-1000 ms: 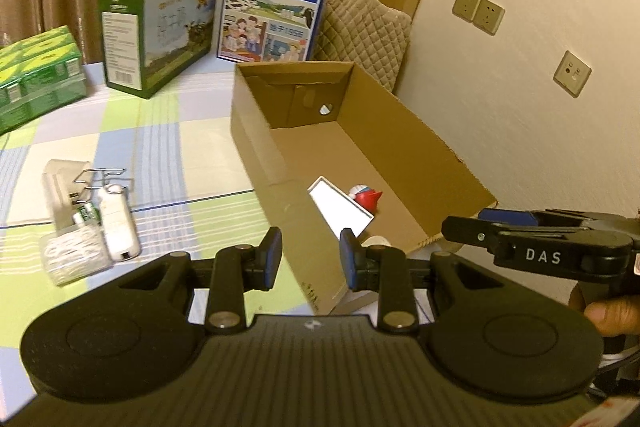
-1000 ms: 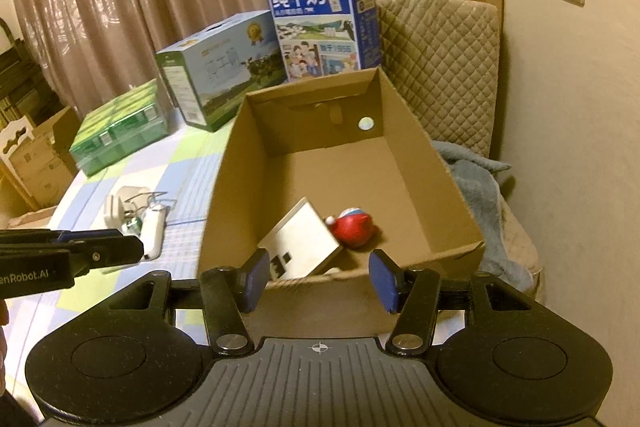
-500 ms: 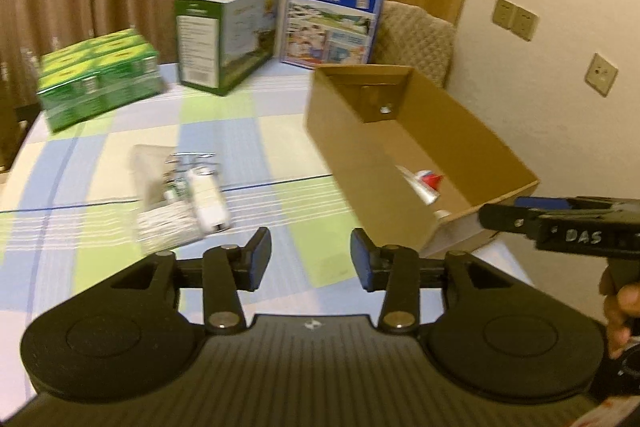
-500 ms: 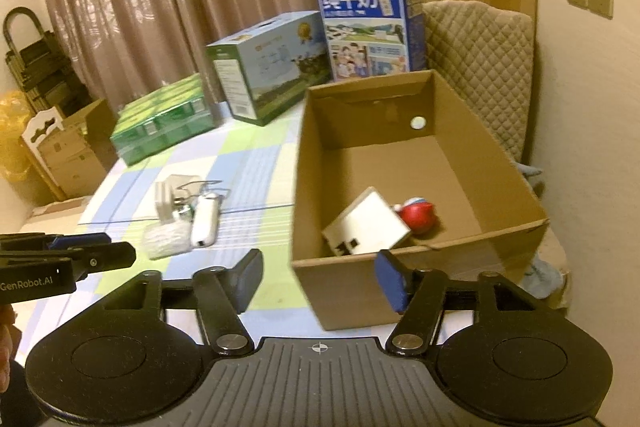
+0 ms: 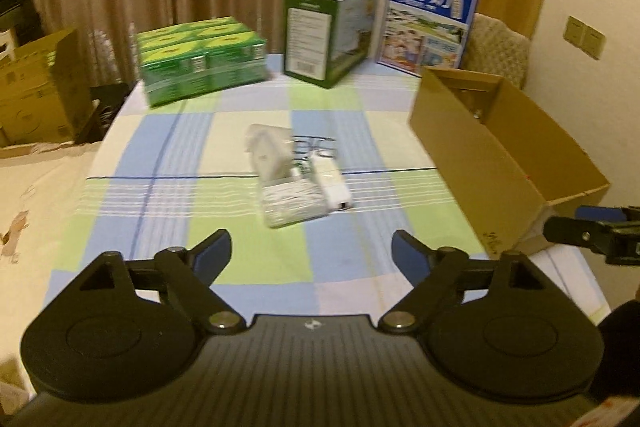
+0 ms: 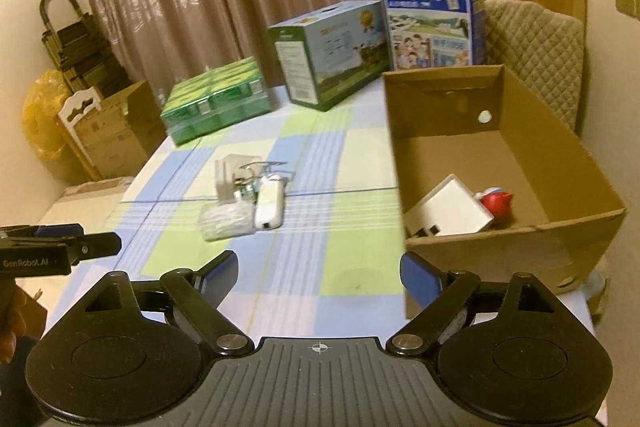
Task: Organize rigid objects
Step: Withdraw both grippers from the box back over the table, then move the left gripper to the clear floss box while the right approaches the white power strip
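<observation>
Both tools are over the near edge of the bench right now, checked cloth under them. My left tool has its jaws opening, spread wide with nothing between them – just cloth below. Same story on my right tool: jaws opening, nothing between the pads.

The stuff to sort sits ahead of both tools, mid-bench, in one little cluster: a white stick-shaped gadget lying flat, a clear bag of white bits touching its left side, and behind those a clear plastic holder with some wire clips beside it. From the left tool it's dead ahead; from the right tool it's ahead and a bit left.

The open cardboard box is to the right of both tools, its near corner just past my right tool's right finger. Inside, near the front wall, a white box leans tilted with a red and white toy touching its right side.

Far end of the bench: a green carton pack, a green milk case and a blue milk case.
</observation>
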A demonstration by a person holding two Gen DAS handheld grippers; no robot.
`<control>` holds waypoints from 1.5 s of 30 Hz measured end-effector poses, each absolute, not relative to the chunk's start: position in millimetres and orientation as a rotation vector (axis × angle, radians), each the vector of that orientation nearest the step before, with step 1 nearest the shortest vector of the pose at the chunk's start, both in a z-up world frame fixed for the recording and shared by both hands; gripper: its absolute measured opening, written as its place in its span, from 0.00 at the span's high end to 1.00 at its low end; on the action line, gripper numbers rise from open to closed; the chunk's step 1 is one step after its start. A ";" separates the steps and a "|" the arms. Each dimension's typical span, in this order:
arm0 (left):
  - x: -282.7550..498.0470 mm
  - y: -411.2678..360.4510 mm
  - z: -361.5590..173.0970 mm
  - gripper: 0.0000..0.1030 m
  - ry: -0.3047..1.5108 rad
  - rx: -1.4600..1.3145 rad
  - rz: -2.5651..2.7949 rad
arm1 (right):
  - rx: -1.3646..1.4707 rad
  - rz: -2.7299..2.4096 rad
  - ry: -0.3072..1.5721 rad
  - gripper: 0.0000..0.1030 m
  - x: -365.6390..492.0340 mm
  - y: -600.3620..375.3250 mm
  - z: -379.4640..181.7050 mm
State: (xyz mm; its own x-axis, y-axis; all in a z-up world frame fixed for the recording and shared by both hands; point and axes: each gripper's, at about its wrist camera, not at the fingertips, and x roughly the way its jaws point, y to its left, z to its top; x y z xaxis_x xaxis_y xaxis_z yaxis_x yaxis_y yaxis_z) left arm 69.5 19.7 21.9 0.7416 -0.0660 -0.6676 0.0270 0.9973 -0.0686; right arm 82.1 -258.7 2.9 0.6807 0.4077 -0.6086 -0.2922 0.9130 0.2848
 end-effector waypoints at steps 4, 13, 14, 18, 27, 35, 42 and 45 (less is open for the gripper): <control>68.8 31.6 19.9 0.13 0.736 -0.061 -0.027 | 0.155 0.413 0.730 0.16 81.2 -244.9 0.0; 63.2 40.8 18.6 0.11 0.732 -0.071 -0.011 | 0.116 0.423 0.726 0.16 73.9 -222.6 2.3; 63.0 40.7 19.0 0.11 0.730 -0.068 -0.013 | 0.114 0.425 0.723 0.16 72.8 -221.0 3.0; 61.7 39.8 22.1 0.11 0.720 -0.052 -0.025 | 0.108 0.422 0.713 0.16 69.1 -214.2 5.0; 73.5 42.1 16.1 0.10 0.723 -0.054 -0.021 | 0.106 0.435 0.702 0.16 80.9 -199.4 0.0; 112.2 53.3 -12.5 0.10 0.754 -0.061 0.002 | 0.111 0.462 0.721 0.16 127.9 -183.5 -28.4; 156.2 61.9 -48.3 0.10 0.776 -0.080 -0.002 | 0.076 0.476 0.756 0.16 182.0 -168.6 -65.0; 177.1 62.2 -63.9 0.10 0.785 -0.087 -0.016 | 0.064 0.483 0.774 0.17 202.3 -166.3 -82.0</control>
